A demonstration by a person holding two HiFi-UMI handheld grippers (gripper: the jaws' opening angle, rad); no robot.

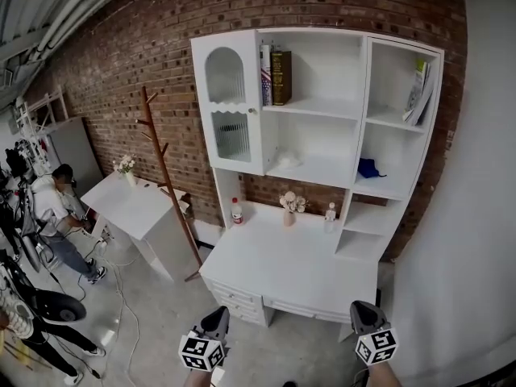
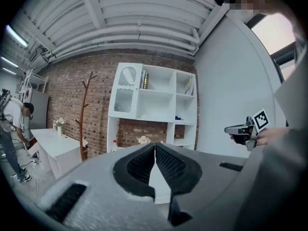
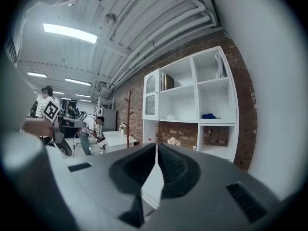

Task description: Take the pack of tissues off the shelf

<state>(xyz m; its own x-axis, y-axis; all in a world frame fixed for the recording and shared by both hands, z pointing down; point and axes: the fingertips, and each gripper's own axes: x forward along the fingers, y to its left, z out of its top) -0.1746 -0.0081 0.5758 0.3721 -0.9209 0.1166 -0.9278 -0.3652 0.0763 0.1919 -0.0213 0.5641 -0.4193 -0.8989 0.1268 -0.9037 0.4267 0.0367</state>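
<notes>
Pressing together with nothing between them, the jaws of the left gripper meet along a thin seam, and the right gripper is closed and empty in the same way. In the head view the left gripper and right gripper sit at the bottom edge, side by side and well apart. Each points forward and roughly level towards the desk, with its marker cube facing up at the camera. Only a little of each forearm shows below the cubes. Each gripper view catches the other gripper out to the side, held in a hand at about the same height. Both tips are well short of the desk's front edge, the left one off its left front corner and the right one before its right front corner. On the desk stand a red-capped bottle, a vase of flowers and a small bottle. Above it rises the white shelf against a brick wall. The tissues, seemingly the small white soft pack, lie in the lower middle bay, under the bay with the books, far from both grippers. A blue cloth lies in the bay to their right. A coat rack stands left of the desk.
</notes>
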